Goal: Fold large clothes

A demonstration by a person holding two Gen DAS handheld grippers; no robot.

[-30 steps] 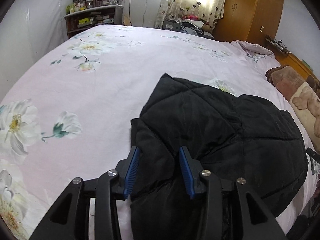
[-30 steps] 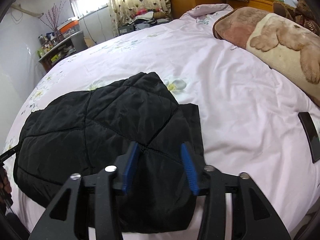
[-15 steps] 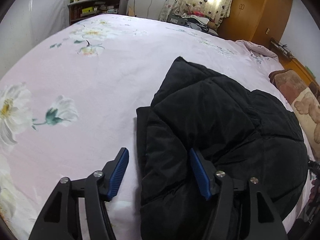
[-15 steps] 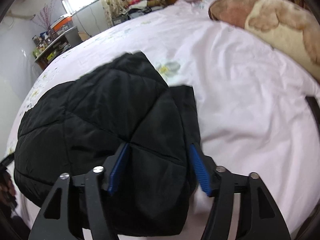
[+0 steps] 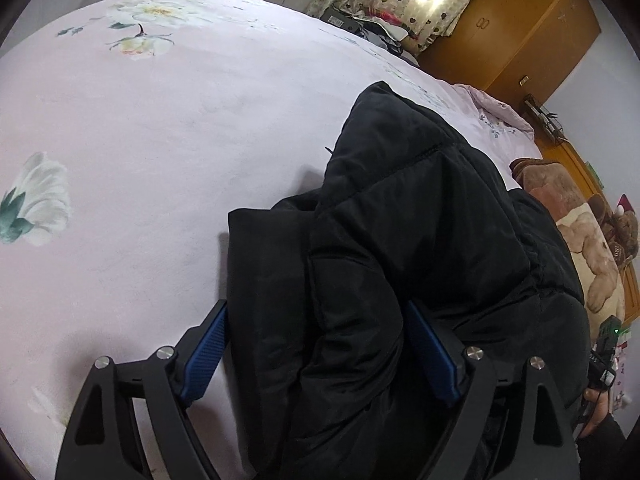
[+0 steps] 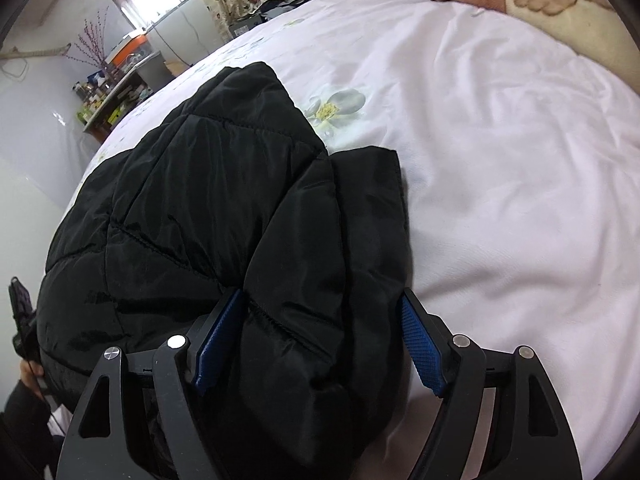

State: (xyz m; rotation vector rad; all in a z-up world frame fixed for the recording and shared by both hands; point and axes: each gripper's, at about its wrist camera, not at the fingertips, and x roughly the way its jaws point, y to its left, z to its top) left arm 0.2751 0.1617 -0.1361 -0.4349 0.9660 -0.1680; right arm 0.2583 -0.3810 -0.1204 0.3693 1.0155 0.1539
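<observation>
Jacket [image 5: 400,248], black quilted, folded on bed [image 5: 160,140], looks soft, puffy, slick, springy; both grippers' fingers [image 6: 420,344] just opened wide astride its near corners, not pinching; grip thick stitched edges

Jacket [image 5: 400,240]: laid folded on the bedspread [image 5: 160,160], at its near edge.
Left gripper [image 5: 316,356]: set astride the jacket's left end.
Right gripper [image 6: 320,344]: set astride the jacket's right end.
Blanket [image 6: 560,4]: placed on the bed, right of the jacket.
Wardrobe [image 5: 512,36]: stood beyond the bed.
</observation>
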